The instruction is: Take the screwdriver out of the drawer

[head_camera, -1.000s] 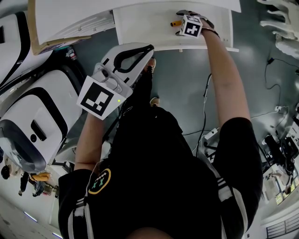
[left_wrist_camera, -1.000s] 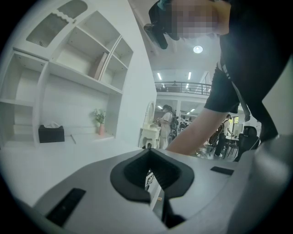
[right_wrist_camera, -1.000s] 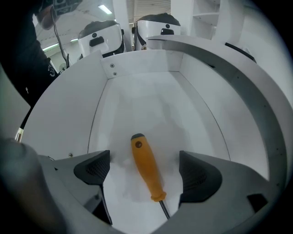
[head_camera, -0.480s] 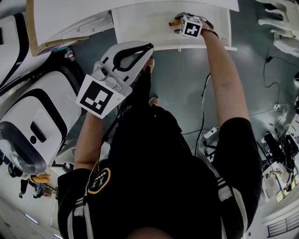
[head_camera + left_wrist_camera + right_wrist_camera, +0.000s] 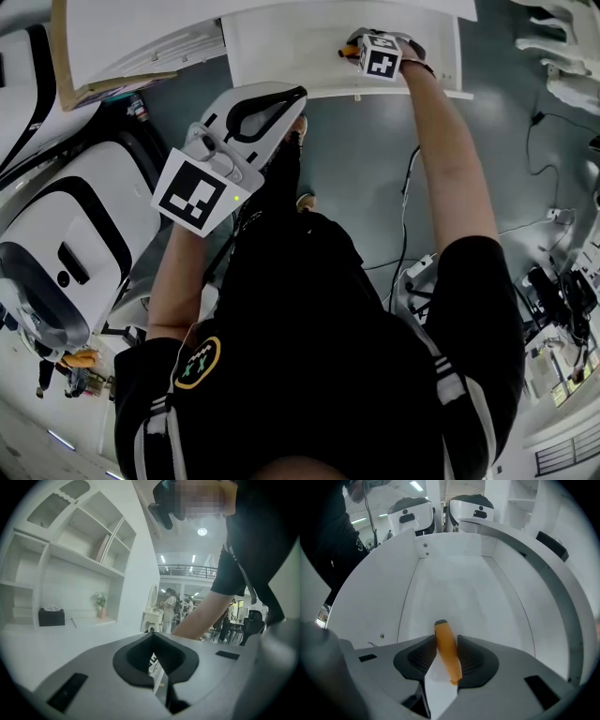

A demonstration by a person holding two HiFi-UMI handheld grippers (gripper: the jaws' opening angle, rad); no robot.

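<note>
Screwdriver (image 5: pixel 446 651) handle, orange, sits pinched between the pads of the right gripper (image 5: pixel 446 641), whose jaws have just been closing onto it. Its dark-capped end pokes out beyond the fingertips, with the white floor of the open drawer (image 5: pixel 459 583) spread ahead of them. The left gripper (image 5: pixel 157 660) hangs outside the drawer, jaws pressed together on nothing — a person's forearm (image 5: pixel 206 616) crosses ahead of it.
</note>
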